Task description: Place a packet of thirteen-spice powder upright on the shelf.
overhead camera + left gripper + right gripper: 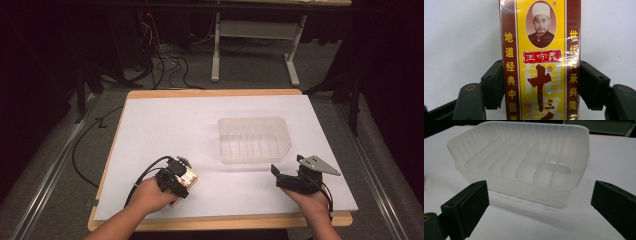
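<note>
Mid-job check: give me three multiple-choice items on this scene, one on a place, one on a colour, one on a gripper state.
1. Where is the clear ribbed plastic tub?
A. On the white sheet, ahead of the right gripper
B. On the floor
C. In the left gripper

2. Main colour of the film-wrapped rectangular seasoning box?
A. Blue
B. Yellow with dark red borders
C. Green

3. What is the left gripper's state?
A. Wide open
B. Shut on nothing
C. Shut on the box

Answers: A, it sits on the sheet before the open jaws; B, its front shows so; C, both pads press its sides.

On the white tabletop (165, 125), the left gripper (181, 176) clasps a small box (189, 177); the right gripper (285, 176) rests near a clear plastic tray (254, 140).
</note>
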The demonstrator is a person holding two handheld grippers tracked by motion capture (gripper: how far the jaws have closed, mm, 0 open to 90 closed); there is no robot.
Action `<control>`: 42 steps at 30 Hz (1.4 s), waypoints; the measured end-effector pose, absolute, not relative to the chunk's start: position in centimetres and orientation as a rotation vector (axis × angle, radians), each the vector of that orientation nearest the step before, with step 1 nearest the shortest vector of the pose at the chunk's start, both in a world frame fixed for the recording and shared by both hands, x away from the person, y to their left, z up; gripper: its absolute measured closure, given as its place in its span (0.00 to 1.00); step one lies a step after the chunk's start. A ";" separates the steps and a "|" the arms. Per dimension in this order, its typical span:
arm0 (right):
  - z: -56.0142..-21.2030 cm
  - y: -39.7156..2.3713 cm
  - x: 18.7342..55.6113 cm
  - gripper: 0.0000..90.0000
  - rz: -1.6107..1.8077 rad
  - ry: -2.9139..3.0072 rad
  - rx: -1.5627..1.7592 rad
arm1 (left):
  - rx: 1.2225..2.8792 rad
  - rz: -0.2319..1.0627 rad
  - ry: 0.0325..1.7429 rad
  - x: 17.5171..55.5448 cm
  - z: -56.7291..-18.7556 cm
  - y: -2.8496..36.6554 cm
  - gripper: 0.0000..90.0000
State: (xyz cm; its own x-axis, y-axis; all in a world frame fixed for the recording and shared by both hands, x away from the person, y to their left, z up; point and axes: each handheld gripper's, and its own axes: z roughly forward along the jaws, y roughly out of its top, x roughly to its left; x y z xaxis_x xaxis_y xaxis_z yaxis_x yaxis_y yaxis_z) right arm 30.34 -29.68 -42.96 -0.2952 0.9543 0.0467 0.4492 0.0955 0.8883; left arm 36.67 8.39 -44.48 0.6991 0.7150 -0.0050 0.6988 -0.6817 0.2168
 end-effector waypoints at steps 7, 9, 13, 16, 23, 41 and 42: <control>-42.9 -29.6 30.2 0.12 1.176 1.812 1.370 | 2.566 0.154 1.135 36.7 -43.2 9.5 0.36; -42.9 -29.6 30.1 0.13 1.182 1.809 1.369 | 2.534 0.167 1.124 36.6 -42.9 9.7 0.36; -42.9 -29.5 30.1 0.17 1.178 1.826 1.348 | 2.486 0.218 1.107 36.3 -42.6 9.9 0.36; -43.1 -29.4 30.1 0.18 1.180 1.847 1.349 | 2.327 0.238 1.175 36.0 -42.8 9.6 0.36; -43.0 -29.2 29.8 0.29 1.209 1.864 1.315 | 2.261 0.319 1.052 35.6 -41.9 10.3 0.36; -42.8 -29.2 29.3 0.47 1.248 1.858 1.253 | 1.992 0.438 0.928 33.9 -42.0 9.4 0.36; -42.8 -29.1 29.3 0.48 1.255 1.856 1.250 | 1.980 0.434 0.927 33.8 -42.1 9.4 0.36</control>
